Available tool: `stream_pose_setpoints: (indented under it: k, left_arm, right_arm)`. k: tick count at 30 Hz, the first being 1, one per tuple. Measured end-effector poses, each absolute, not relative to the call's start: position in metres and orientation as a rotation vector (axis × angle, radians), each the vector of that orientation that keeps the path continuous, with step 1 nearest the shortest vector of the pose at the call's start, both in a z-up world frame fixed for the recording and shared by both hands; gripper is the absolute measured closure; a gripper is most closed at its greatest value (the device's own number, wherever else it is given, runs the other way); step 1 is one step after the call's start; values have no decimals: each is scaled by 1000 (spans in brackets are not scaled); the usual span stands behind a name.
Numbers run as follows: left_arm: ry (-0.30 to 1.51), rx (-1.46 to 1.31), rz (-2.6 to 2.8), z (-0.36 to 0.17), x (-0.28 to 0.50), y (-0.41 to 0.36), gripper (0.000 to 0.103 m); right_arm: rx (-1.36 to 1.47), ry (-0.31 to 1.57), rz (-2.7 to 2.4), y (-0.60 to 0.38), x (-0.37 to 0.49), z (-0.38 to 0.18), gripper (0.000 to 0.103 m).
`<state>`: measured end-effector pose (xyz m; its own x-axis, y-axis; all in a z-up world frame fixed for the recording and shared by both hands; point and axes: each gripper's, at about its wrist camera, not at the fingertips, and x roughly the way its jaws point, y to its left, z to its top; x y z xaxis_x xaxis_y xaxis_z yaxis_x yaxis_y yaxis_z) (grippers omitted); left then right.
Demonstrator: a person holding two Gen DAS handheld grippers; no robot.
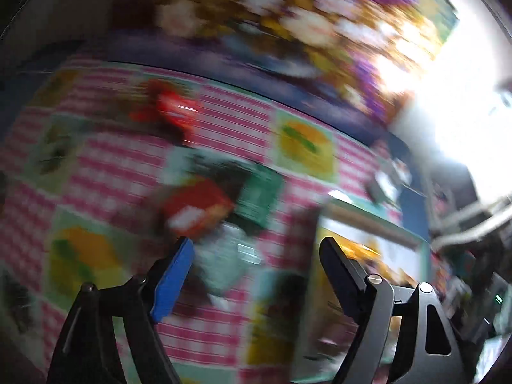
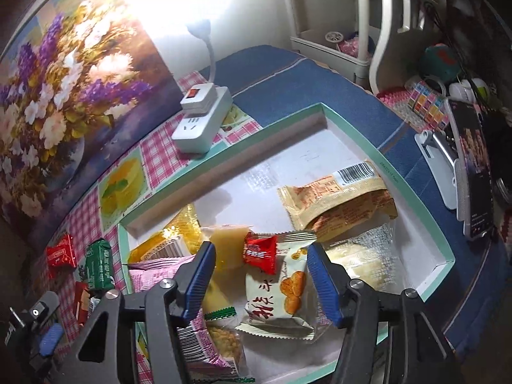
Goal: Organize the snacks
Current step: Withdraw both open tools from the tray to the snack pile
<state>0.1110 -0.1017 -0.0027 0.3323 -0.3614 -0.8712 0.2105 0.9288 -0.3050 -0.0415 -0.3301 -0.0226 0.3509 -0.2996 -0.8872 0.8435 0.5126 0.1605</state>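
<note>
Inside the shallow mint-rimmed box [image 2: 323, 108], the right gripper [image 2: 260, 283] hangs with jaws spread, nothing pinched. A small red candy packet [image 2: 258, 252] lies loose between the tips, on top of a white cracker pouch [image 2: 278, 297]; neither pad touches it. Near side of the box is crowded: pink wrapper [image 2: 153, 275], yellow packets [image 2: 172, 240], clear wrapped cake [image 2: 361, 256], and a tan barcode pouch [image 2: 339, 204] against the right wall. Far half of the white floor is bare, so that is the free room. Power strip [image 2: 201, 121] sits just outside the far rim; a phone on a stand [image 2: 473, 172] stands beyond the right rim.

On the pink checked tablecloth [image 2: 156, 153] left of the box, a red packet [image 2: 60, 251] and a green packet [image 2: 100, 264] lie side by side, near the box's left wall but apart from it.

Left wrist view is heavily motion-blurred. The left gripper [image 1: 256, 262] is spread too, nothing between the fingers. Red [image 1: 195, 204] and green [image 1: 259, 195] smears show just beyond its tips, the box edge [image 1: 374, 227] to its right. Whether it touches anything there: cannot tell.
</note>
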Motion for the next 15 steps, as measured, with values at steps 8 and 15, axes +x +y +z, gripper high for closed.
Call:
stream_pose_setpoints:
  k: [8,15]
  left_arm:
    - [1126,-119,-130,-11,132,-43,14]
    - [1104,-170,-46,-13,141,-14,3]
  right_arm:
    - [557,893,-769,-299,-18,-5,14]
    - [465,839,-685,-261,6,13,1]
